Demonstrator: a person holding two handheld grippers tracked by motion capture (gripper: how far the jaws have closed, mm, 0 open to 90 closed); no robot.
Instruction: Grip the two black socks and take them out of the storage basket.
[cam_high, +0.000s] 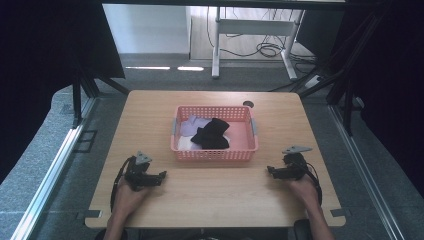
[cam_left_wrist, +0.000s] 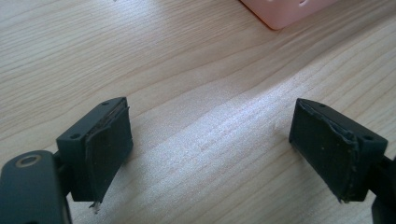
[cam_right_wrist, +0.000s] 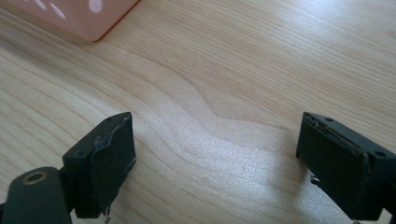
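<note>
Left gripper: I am resting it low over the table, near the front left corner of the basket; jaws released, wide apart, bare wood between them.
Right gripper: I am holding it near the basket's front right corner; jaws released, nothing between them.
Basket: pink, sitting mid-table between both grippers and beyond them.
Black cloth: lying inside the basket, on top of the pale cloths.

A pink slotted basket sits upright at the middle of the table. Inside lie a crumpled black cloth, a lilac one and a white piece.
</note>
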